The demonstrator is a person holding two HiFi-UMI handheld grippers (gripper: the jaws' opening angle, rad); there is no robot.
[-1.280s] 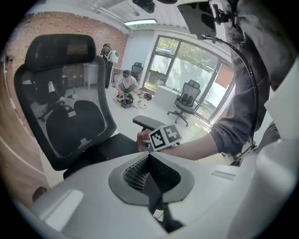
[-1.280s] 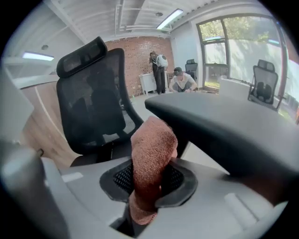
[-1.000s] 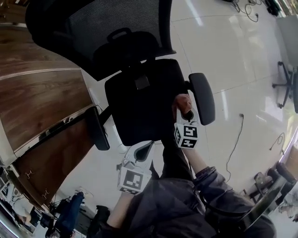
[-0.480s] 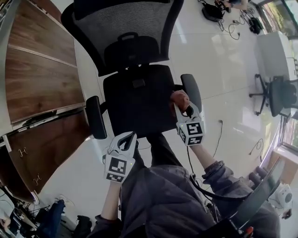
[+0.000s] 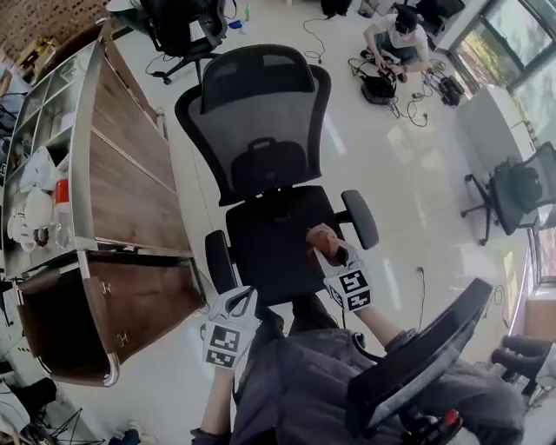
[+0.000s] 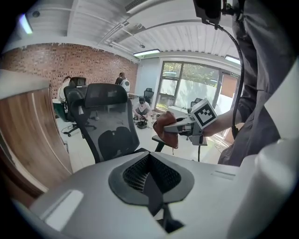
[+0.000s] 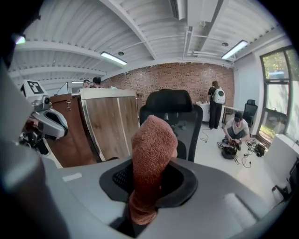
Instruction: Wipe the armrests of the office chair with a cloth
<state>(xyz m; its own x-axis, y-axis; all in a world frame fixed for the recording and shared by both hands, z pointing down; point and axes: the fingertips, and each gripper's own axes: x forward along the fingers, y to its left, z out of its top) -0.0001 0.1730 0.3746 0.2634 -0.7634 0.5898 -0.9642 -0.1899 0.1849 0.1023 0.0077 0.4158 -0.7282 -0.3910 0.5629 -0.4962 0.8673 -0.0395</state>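
Note:
The black office chair (image 5: 261, 148) faces me, its mesh back toward the far side. Its left armrest (image 5: 219, 261) and right armrest (image 5: 360, 219) flank the seat (image 5: 269, 235). My right gripper (image 5: 334, 254) is shut on a reddish-brown cloth (image 5: 320, 238) over the seat's right side, just inside the right armrest. I cannot tell whether the cloth touches it. In the right gripper view the cloth (image 7: 152, 158) stands up from the jaws. My left gripper (image 5: 243, 297) hovers at the seat's front, near the left armrest, jaws shut and holding nothing.
A wooden cabinet (image 5: 122, 182) stands close to the chair's left. A person (image 5: 395, 35) sits on the floor at the back among cables. Other black chairs stand at the far right (image 5: 517, 187) and top left (image 5: 178, 22). A chair part (image 5: 426, 348) is near my right side.
The head view has pulled back, so the whole chair and room now show. Both grippers keep their places by the seat, and the cloth stays in the right one.

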